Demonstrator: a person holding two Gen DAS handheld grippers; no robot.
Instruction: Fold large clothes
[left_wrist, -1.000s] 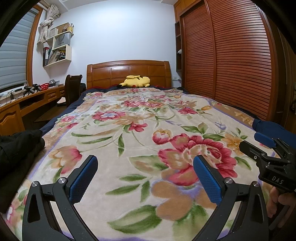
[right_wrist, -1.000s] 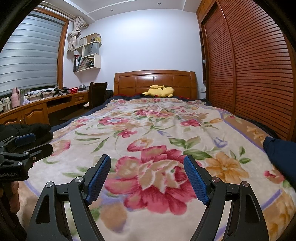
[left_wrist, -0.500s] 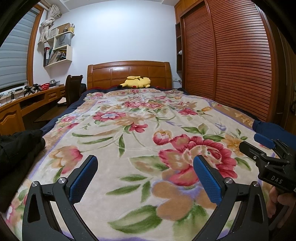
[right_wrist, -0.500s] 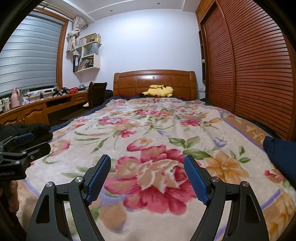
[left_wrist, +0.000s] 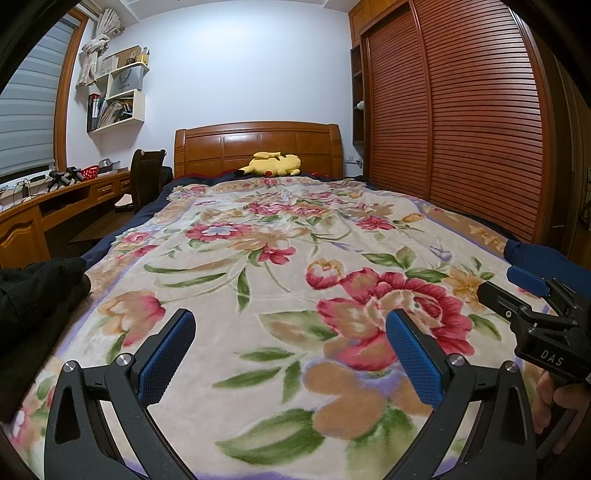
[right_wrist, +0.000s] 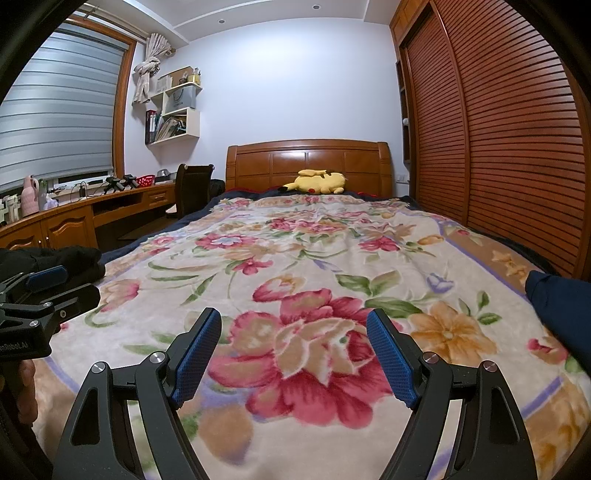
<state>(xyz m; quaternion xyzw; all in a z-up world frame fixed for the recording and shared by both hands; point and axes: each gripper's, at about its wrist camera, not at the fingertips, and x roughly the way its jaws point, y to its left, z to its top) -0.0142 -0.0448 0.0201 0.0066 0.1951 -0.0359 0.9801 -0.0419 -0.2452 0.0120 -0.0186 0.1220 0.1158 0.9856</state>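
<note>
Nothing moved since the earlier frames. Black garment (left_wrist: 33, 291), dark blue garment (right_wrist: 561, 310): bunched at opposite bed (left_wrist: 280, 258) edges, unfolded. Left tool (left_wrist: 291, 343), right tool (right_wrist: 295, 347): wide open, empty; step: pre-pickup; next needs one garment grasped and spread.

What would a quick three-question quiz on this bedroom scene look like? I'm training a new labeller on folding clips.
1. True or false: the left hand-held gripper is shut on the blanket.
2. Which garment lies nearer the wardrobe: A the black garment, B the navy garment?
3. Fill in: the yellow plush lies in front of the ____.

Key: 1 false, its jaws stand open with nothing between them, as do those of the right hand-held gripper; 2 B; 3 headboard.
</note>
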